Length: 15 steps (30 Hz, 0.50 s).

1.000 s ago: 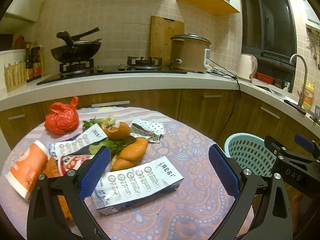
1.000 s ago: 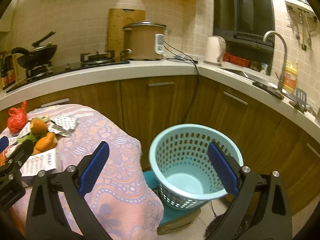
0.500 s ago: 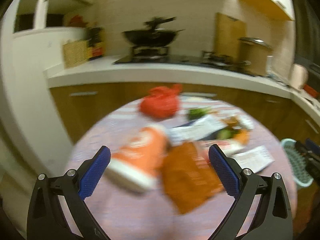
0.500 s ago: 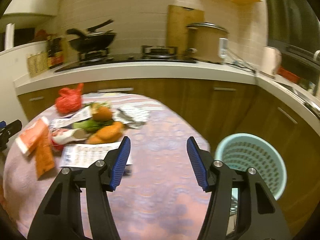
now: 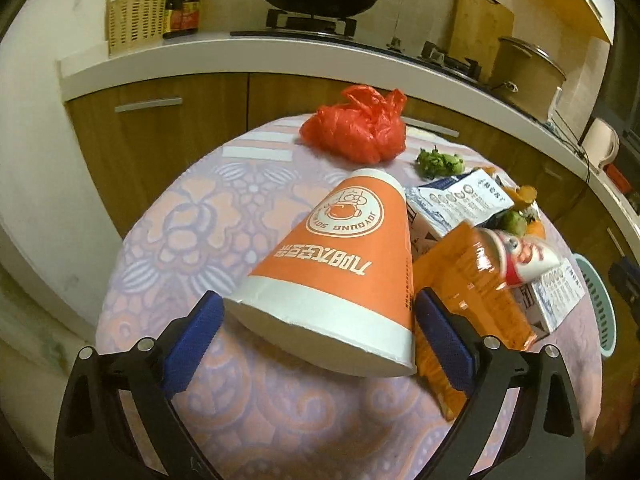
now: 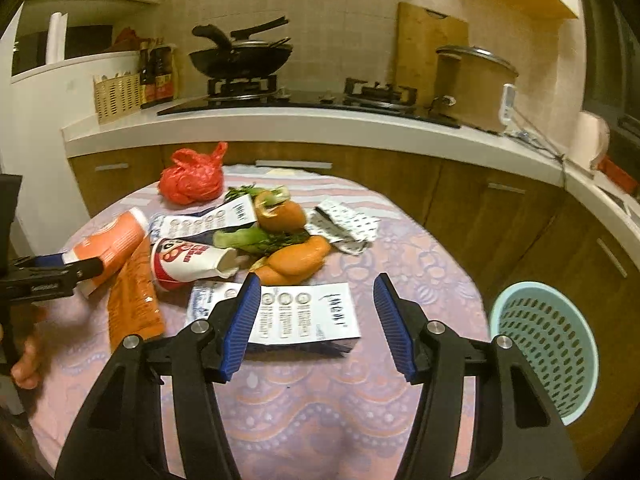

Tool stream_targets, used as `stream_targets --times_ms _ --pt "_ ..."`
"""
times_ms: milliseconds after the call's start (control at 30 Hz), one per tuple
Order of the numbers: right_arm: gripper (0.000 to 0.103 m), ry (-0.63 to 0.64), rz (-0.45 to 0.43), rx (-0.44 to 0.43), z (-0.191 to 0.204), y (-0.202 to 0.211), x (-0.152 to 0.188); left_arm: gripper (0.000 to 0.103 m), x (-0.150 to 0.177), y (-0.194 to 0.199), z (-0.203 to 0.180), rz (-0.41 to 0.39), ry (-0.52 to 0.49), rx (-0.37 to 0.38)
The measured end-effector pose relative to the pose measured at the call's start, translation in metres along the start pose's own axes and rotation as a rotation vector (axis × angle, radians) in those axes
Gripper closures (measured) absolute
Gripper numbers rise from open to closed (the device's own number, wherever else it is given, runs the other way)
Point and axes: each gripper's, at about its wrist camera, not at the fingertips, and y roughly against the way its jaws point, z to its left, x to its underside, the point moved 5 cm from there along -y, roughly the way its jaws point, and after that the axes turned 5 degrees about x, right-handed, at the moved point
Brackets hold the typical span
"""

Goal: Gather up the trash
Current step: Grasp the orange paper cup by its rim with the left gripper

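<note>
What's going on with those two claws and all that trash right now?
Left gripper open, straddling orange paper cup. Right gripper open over white carton, nothing held. Basket empty beside table.

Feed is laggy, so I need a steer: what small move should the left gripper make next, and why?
Probably close the left gripper. Its open jaws already straddle the white rim of the tipped orange paper cup lying on the patterned tablecloth, without visibly pressing it.
</note>
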Motion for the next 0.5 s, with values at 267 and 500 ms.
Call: stream_targets --times_ms 267,500 --pt "0.048 0.027 0.089 -0.141 0.035 -0.019 0.008 0.012 -0.003 -0.005 -0.001 -0.017 0.018 -0.001" --pt "0.048 0.067 0.131 -0.227 0.065 -0.024 0.011 0.097 0.004 -0.011 -0.005 0.020 0.034 0.045"
